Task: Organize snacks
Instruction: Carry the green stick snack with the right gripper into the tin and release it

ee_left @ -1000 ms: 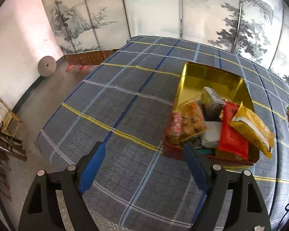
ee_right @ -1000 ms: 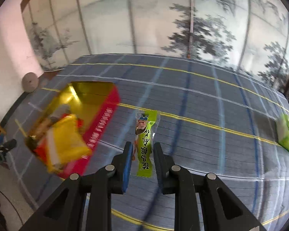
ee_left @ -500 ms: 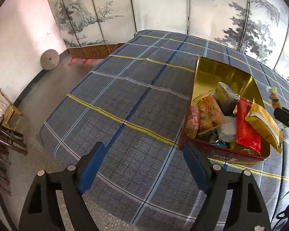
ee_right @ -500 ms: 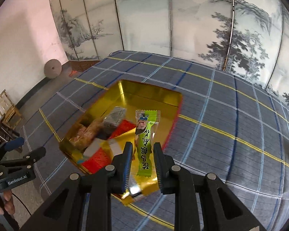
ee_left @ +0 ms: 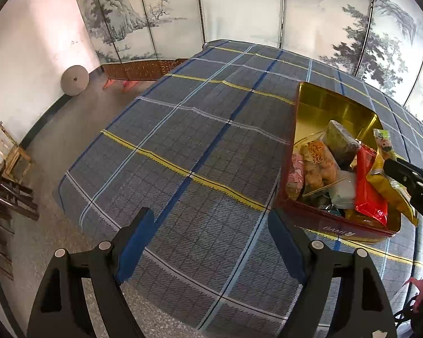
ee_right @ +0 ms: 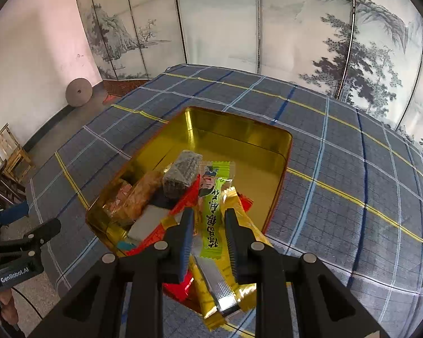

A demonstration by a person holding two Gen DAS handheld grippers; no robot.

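While the left gripper (ee_left: 210,242) gapes empty, the right gripper (ee_right: 208,226) fingers clamp a slim lime-green snack packet (ee_right: 213,211) printed with a cartoon face.

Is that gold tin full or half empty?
Half empty: snacks pile at the near end of the tin; its far gold floor lies bare.

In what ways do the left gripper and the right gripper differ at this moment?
The left gripper has its jaws wide apart and holds nothing; the right gripper is closed on a green snack packet. The left gripper is over the checked cloth beside the gold tin; the right gripper is over the tin's snacks. Both have black frames with blue pads and point downward.
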